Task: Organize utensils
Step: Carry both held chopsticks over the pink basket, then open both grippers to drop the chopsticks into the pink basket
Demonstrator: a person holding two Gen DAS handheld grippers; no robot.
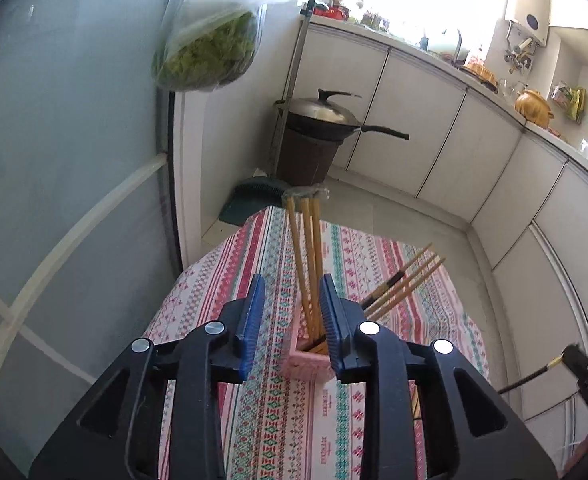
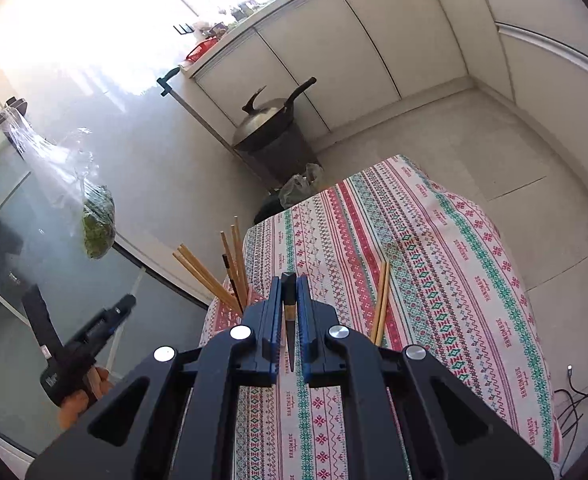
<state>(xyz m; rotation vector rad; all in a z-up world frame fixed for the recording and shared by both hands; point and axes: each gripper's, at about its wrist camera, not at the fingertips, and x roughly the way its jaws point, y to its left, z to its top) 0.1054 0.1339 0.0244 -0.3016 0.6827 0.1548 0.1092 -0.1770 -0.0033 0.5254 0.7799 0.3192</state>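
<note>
A pink holder [image 1: 307,360] stands on the patterned tablecloth [image 1: 270,412] and holds several wooden chopsticks [image 1: 307,264], some upright and some leaning right [image 1: 405,284]. My left gripper [image 1: 292,286] is open, its blue pads on either side of the upright chopsticks, above the holder. My right gripper [image 2: 290,284] is shut on a black chopstick with a tan band [image 2: 289,308]. Two wooden chopsticks [image 2: 381,304] lie on the cloth just right of the right gripper. The standing chopsticks [image 2: 218,276] show to its left.
The table is small; its far edge [image 1: 278,210] drops to a tiled floor. A lidded wok [image 1: 325,118] sits on a dark bin beyond it. A bag of greens [image 1: 206,56] hangs on the glass door at left. White cabinets [image 1: 433,132] line the back and right.
</note>
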